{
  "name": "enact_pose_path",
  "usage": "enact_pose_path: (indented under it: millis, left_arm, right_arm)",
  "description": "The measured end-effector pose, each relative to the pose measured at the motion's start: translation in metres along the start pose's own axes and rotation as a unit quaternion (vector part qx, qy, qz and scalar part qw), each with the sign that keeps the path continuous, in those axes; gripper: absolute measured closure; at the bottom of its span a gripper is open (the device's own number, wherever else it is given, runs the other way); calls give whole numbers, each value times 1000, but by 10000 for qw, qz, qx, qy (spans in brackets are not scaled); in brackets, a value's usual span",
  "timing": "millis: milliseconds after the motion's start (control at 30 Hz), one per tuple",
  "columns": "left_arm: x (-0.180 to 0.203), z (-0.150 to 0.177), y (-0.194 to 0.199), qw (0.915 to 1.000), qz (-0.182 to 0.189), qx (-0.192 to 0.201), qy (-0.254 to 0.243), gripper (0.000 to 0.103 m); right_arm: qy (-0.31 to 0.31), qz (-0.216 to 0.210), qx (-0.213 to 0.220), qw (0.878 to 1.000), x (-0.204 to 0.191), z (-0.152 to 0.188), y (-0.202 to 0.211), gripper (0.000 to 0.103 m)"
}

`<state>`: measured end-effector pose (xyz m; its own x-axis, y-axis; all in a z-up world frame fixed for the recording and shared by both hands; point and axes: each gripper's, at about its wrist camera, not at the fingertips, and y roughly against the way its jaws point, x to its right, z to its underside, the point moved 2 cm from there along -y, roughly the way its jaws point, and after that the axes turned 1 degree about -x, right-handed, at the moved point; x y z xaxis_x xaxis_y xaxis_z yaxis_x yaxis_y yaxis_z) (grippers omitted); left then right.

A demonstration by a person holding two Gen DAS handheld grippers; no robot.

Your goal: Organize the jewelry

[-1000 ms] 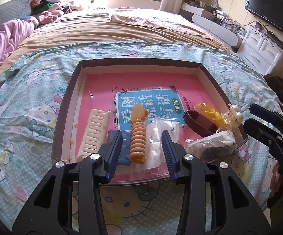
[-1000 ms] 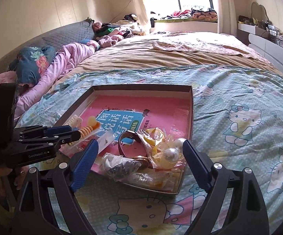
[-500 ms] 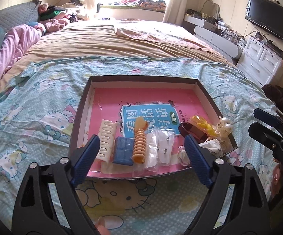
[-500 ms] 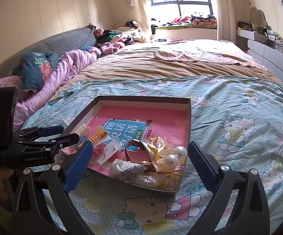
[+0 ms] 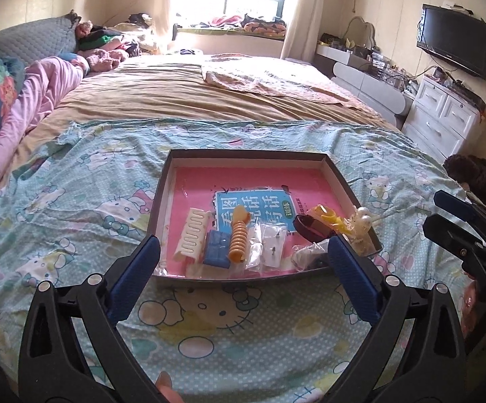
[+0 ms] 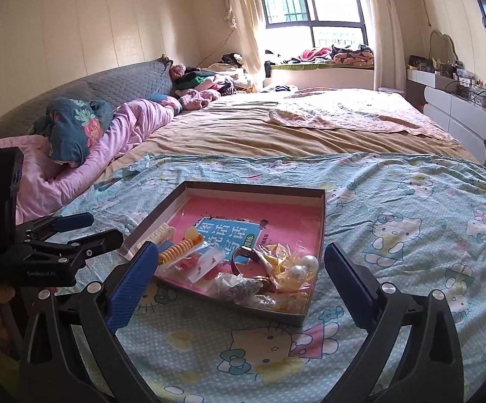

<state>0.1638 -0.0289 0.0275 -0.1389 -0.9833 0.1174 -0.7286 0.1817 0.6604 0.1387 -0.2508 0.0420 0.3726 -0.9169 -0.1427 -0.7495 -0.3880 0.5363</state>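
Both jaws are standing wide and empty; the left gripper (image 5: 243, 265) has just been opening, facing the orange ribbed hair clip (image 5: 238, 239) lying lengthwise ahead, while the right gripper (image 6: 241, 277) is hanging nearer the pearls (image 6: 303, 267).

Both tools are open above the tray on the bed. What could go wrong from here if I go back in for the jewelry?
1. The tray sits on soft bedding; pressing down may tip it.
2. The pearl piece, crinkled bags and brown bangle are heaped in the near right corner, so a tool may drag several out together.
3. The small clear earring bags lie flat and overlapping; the wide-open left tool could slip off them.
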Motion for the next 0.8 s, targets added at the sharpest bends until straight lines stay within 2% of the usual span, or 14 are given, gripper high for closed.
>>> enact_pose_path:
  millis: [233, 433, 600, 800]
  left_arm:
    - [-7, 32, 17, 9998, -170, 18, 51, 10]
    - [-11, 62, 26, 9997, -243, -8, 72, 10]
    - [-13, 74, 32, 9996, -249, 10, 124, 10]
    - [-10, 78, 34, 9997, -239, 21, 82, 10]
  right_arm:
    - [-15, 8, -67, 10000, -11, 21, 10, 5]
    - [21, 154, -166, 9997, -24, 52, 14, 5]
    - [-231, 305, -373, 9986, -23, 75, 11, 5]
    - [-384, 294, -544, 9973, -22, 81, 12, 5]
